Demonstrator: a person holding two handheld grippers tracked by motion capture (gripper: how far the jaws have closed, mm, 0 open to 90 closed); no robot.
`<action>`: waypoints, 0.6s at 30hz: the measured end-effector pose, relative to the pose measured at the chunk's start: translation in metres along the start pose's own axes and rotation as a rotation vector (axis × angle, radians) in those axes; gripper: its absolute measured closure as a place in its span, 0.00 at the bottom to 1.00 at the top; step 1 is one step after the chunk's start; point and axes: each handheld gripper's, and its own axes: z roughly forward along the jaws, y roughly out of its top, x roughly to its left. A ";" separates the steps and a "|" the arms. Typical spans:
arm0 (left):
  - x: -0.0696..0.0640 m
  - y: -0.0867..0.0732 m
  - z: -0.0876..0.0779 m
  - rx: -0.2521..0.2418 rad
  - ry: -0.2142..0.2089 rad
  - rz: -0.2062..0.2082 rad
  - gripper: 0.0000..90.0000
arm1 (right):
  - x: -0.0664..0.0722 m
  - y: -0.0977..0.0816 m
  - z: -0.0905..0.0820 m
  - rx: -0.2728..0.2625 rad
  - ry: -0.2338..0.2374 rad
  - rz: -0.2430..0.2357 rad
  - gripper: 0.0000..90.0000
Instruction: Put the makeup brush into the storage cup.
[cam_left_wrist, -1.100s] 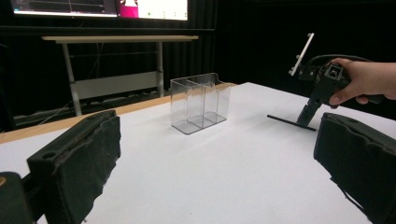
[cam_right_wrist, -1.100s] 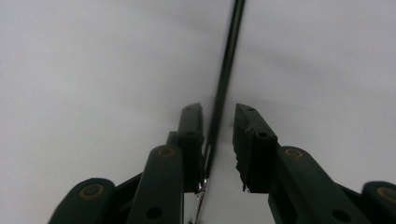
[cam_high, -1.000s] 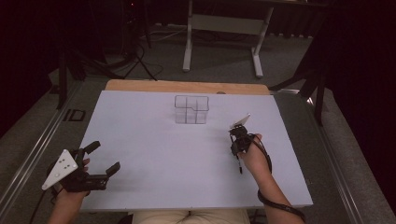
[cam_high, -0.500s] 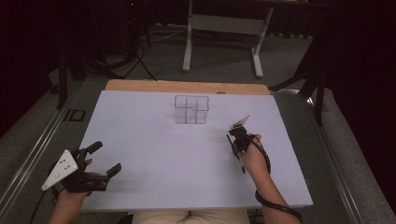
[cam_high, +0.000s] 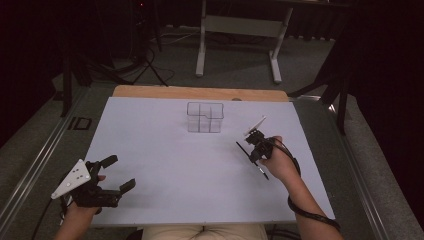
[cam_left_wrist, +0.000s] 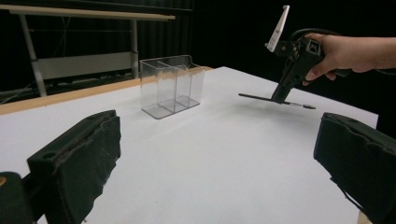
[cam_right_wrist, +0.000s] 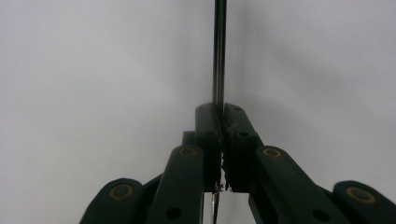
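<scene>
Two grippers are at work on the white table (cam_high: 165, 150), and the clear box (cam_high: 205, 117) with its compartments is the thing to steer by. Well to the left of the box and nearer the person, the left gripper (cam_high: 119, 173) rests with its jaws spread wide and nothing between them; it can stay parked there, out of the way.

To the right of the box and a little nearer the person, the right gripper (cam_high: 253, 154) points down with its jaws clamped on a thin dark pen (cam_high: 251, 160). In the left gripper view the pen (cam_left_wrist: 275, 99) hangs roughly level, just above the table and apart from it, gripped near its middle. The right gripper view shows the pen (cam_right_wrist: 219, 51) running straight out from between the pinched pads.

The step in hand looks like carrying the pen to the box. To do it well, I would keep the grip firm, lift clear of the box's rim, tilt the pen until one end points down, and centre it over one compartment before letting go, since a level pen would likely lie across the walls or roll off.
</scene>
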 end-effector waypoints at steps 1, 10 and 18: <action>0.000 0.000 0.001 0.003 -0.009 -0.005 0.02 | 0.003 -0.001 -0.002 -0.019 0.010 -0.063 0.95; -0.004 0.001 0.007 0.020 -0.032 -0.007 0.02 | 0.019 -0.004 -0.020 -0.047 0.117 -0.301 0.95; -0.003 0.003 0.012 0.029 -0.050 -0.010 0.02 | 0.025 -0.009 -0.029 -0.151 0.224 -0.458 0.95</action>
